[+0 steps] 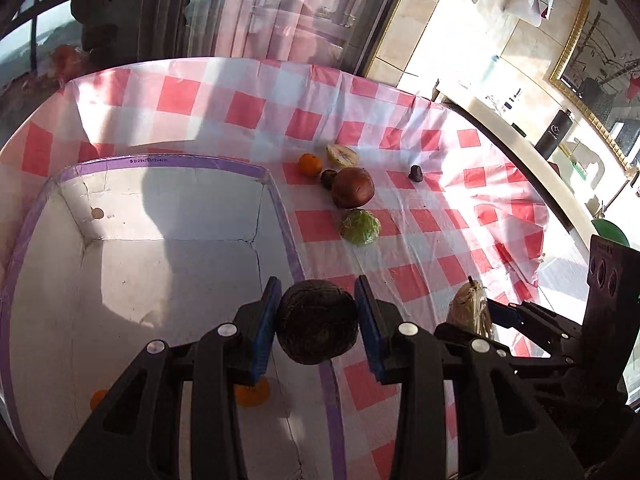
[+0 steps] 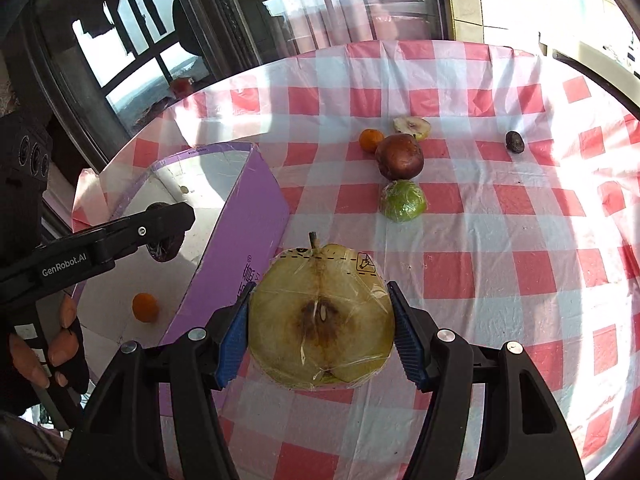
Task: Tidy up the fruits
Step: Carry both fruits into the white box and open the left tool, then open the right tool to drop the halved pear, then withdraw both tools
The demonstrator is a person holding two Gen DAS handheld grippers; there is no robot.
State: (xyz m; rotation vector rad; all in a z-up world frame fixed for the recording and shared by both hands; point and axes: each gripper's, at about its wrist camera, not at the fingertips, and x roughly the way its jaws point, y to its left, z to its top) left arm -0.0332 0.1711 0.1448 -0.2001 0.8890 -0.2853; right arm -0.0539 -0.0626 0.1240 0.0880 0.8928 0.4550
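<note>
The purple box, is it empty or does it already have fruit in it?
Not empty. The box holds a small orange fruit on its white floor; the left wrist view shows two orange pieces there, partly hidden by the left gripper.

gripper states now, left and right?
Left gripper: closed on dark round fruit, over the box.
Right gripper: closed on wrapped halved pear.

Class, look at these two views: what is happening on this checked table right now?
A person is sorting fruit into a purple box. The left tool holds a dark round fruit over the box edge. The right tool grips a wrapped apple half. One small orange is inside.
</note>
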